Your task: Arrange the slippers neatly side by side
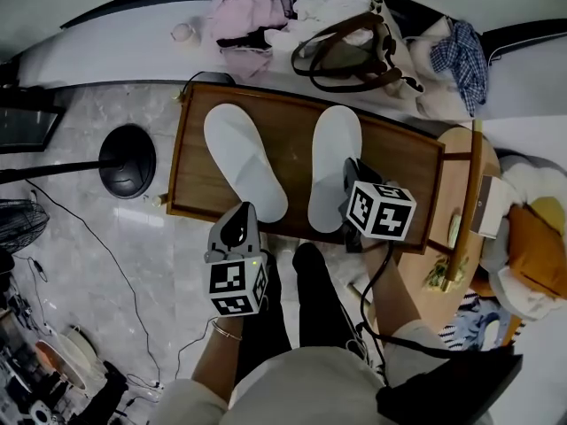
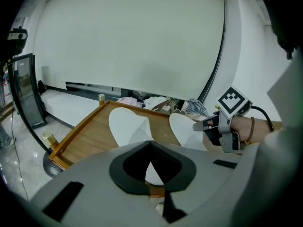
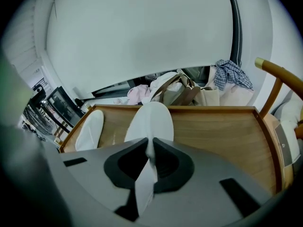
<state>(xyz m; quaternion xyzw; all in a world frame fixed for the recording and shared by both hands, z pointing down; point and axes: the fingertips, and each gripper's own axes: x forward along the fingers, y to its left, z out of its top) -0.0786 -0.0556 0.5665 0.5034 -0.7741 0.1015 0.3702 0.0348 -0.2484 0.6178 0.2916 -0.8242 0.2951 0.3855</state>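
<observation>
Two white slippers lie toes-away on a rimmed wooden tray point(image 1: 190, 149). The left slipper point(image 1: 244, 159) point(image 2: 123, 124) slants, with its heel toward the tray's middle. My left gripper point(image 1: 244, 209) point(image 2: 150, 143) is at that heel near the tray's front rim. Its jaw tips meet on the heel edge, and white shows between the jaws. The right slipper point(image 1: 333, 165) point(image 3: 151, 122) lies straighter. My right gripper point(image 1: 350, 173) point(image 3: 150, 143) is shut on its heel, a thin white edge running back between the jaws. The left slipper point(image 3: 90, 129) also shows in the right gripper view.
Behind the tray lie heaped clothes and a brown-strapped bag point(image 1: 350, 47). A black round stand base point(image 1: 128, 159) sits on the marble floor to the left. A wooden chair point(image 1: 465, 202) crowds the tray's right end. My dark-trousered legs point(image 1: 310, 299) stand at the front rim.
</observation>
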